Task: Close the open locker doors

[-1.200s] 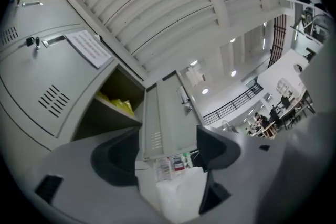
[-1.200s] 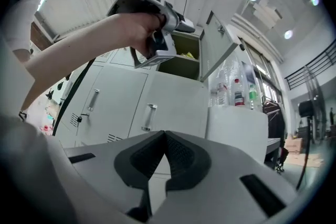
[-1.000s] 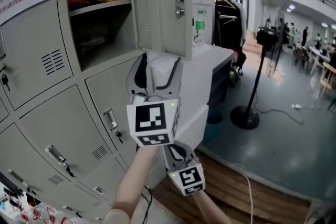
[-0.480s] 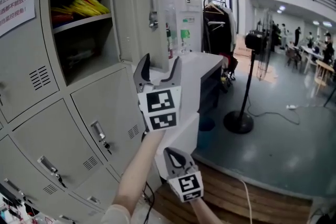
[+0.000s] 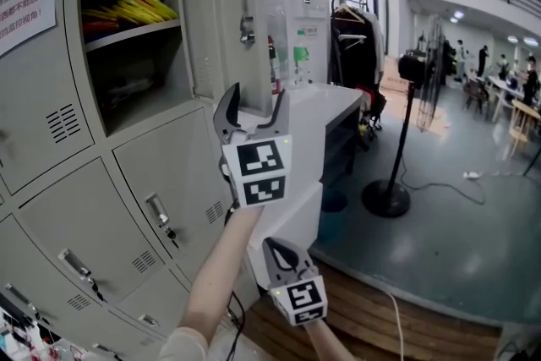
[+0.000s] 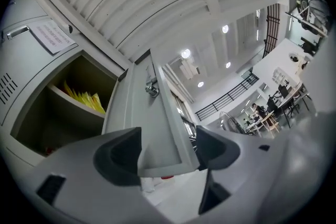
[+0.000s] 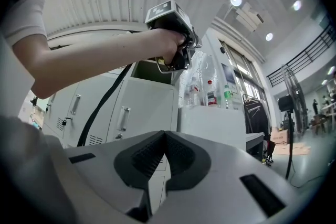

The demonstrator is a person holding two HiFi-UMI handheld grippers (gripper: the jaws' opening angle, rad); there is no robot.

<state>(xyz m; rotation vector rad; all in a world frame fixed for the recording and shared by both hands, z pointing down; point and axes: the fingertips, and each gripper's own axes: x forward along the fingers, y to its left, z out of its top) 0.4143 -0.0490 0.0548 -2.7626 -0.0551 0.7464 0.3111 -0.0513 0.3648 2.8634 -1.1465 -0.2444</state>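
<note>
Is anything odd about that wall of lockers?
One upper locker door hangs wide open, baring yellow packets on a shelf, while the lockers below are shut. The left gripper has its open jaws either side of the door's bottom corner.

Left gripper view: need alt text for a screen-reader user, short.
The left claw, open, straddles the bottom corner of the open grey locker door, whose latch shows higher up. Left of the door, the open compartment holds yellow items on a shelf; a bright hall with ceiling lights stretches away at right.
</note>
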